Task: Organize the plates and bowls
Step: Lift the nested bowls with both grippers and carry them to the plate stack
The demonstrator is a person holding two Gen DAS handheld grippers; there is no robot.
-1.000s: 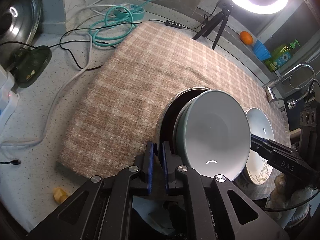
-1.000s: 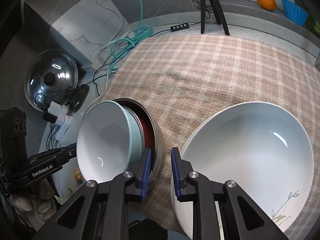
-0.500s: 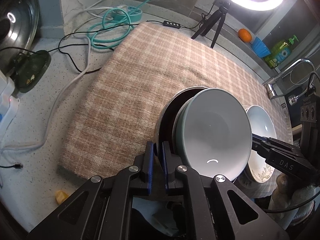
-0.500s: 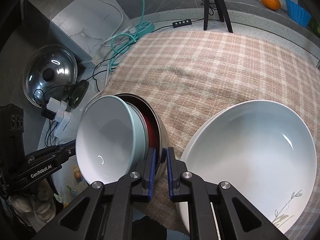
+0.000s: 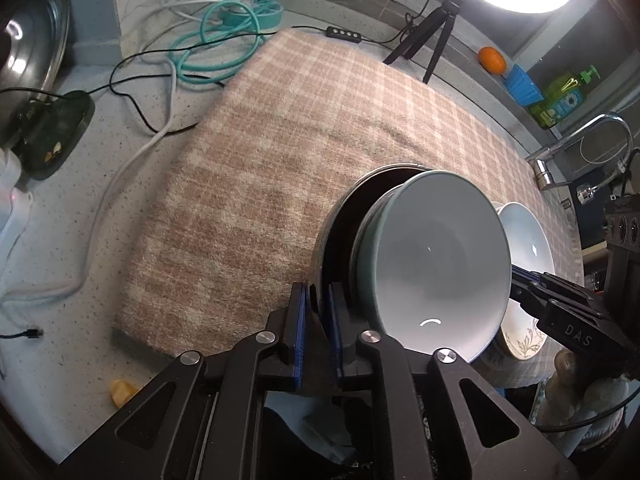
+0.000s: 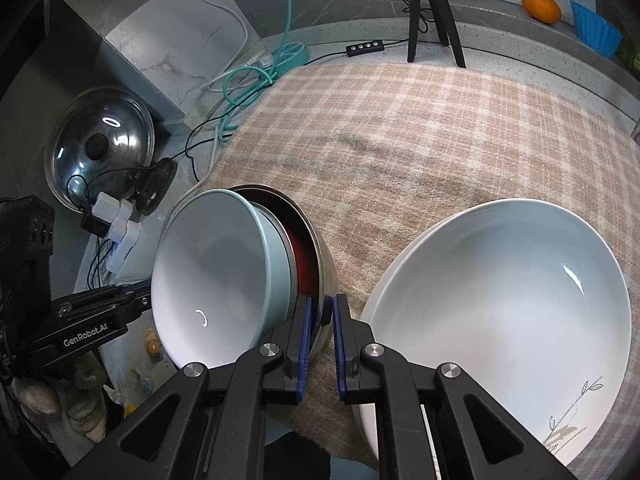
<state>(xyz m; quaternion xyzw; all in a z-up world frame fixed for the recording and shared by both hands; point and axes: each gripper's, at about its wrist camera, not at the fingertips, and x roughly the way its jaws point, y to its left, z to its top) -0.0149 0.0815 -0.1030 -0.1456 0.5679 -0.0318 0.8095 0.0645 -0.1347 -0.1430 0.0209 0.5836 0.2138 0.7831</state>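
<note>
jaws closed on both sides: left gripper [image 5: 317, 320] pinching one rim of steel bowl [image 5: 332, 224], right gripper [image 6: 321, 340] pinching the rim on the opposite side, blue pads pressed on thin metal in each wrist view. pale green bowl [image 5: 432, 264] nested inside steel bowl, tipped steeply, not seated flat. something red under it inside the steel one, cannot tell whether lining or another dish. stack at near edge of plaid cloth [image 5: 300, 128] on desk [image 5: 80, 240]. white plate [image 6: 500, 300] with leaf print just beside stack, on right gripper's side; cannot tell whether touching.

likely step: two-handed carry or shift of the nested stack.

to do it well: move both hands together at one pace, same height, no twist between them, else thin rim slips from the pads. level the steel bowl first so the tipped green bowl settles instead of sliding out. lift clear of cloth before going sideways, to avoid dragging fabric. steer away from white plate's rim. set down flat, release only once steady.
</note>
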